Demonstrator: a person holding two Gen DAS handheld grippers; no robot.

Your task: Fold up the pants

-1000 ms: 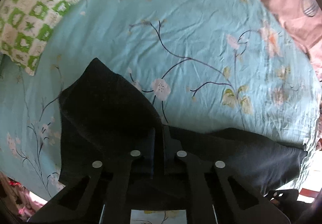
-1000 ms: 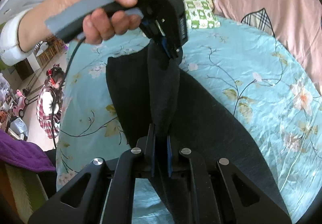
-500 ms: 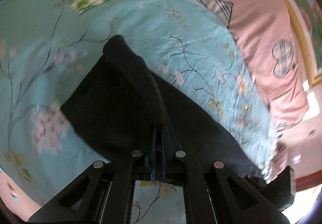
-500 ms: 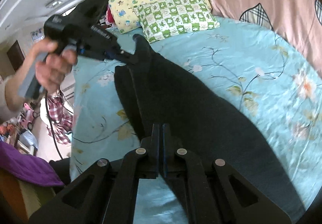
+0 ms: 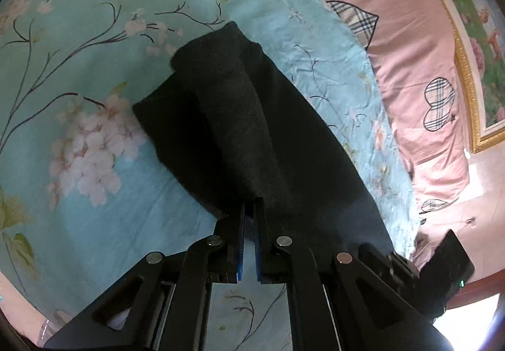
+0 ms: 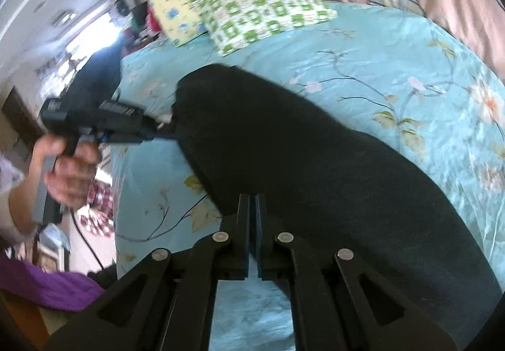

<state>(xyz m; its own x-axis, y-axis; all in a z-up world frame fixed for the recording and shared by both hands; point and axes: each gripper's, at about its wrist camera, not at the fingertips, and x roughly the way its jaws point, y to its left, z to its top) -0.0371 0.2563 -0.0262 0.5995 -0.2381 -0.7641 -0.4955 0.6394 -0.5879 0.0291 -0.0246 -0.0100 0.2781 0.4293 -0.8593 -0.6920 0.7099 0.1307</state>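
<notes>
Pants [image 5: 252, 117] on the teal flowered bed [image 5: 79, 193], one leg laid lengthwise over the other, first fold apparently done, crosswise folds left. Left hand-held gripper [image 5: 249, 212] and right hand-held gripper [image 6: 251, 202] both pressed together, each pinching a dark edge of cloth. Waistband and hems cut off below; layering hard to read, fabric too dark.

Home bedroom — bed with floral sheet [image 5: 94, 187], pillows [image 6: 265, 16], pink quilt [image 5: 394, 35]
</notes>
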